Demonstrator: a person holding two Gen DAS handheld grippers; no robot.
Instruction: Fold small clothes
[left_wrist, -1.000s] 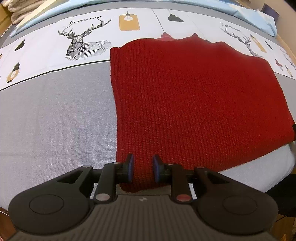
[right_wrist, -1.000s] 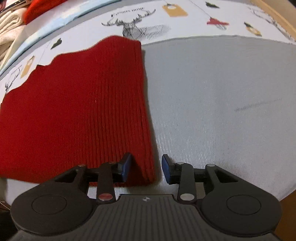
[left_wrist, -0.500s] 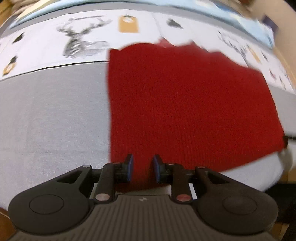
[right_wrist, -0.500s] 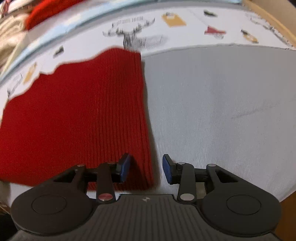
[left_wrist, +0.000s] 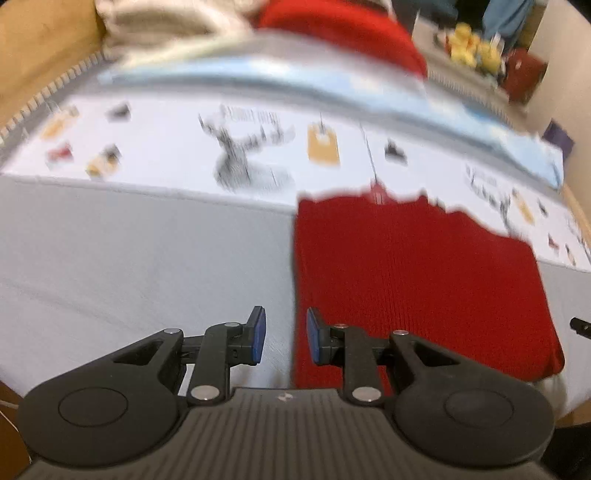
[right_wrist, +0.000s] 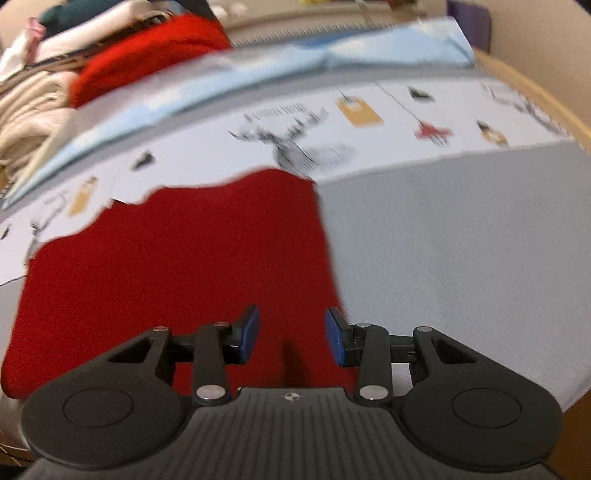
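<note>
A red knit garment (left_wrist: 406, 277) lies folded flat on the bed sheet, its far edge uneven. In the left wrist view my left gripper (left_wrist: 285, 338) hovers above the garment's near left edge, blue pads apart, with nothing pressed between them. In the right wrist view the same garment (right_wrist: 166, 277) fills the lower left. My right gripper (right_wrist: 291, 336) hangs over its near right corner with the pads wide apart, not pressing the cloth. Both views are blurred by motion.
The sheet is grey (left_wrist: 129, 258) near me and white with deer and lamp prints (right_wrist: 295, 144) farther back. A pale blue cloth (left_wrist: 295, 74) crosses behind. Beige clothes and another red garment (right_wrist: 147, 62) are piled at the back. A wooden frame (right_wrist: 535, 92) borders the right.
Both grippers have lifted and drawn back from the red garment, so more of the bed and the pile behind shows. The right gripper's pads stand a little wider apart.
</note>
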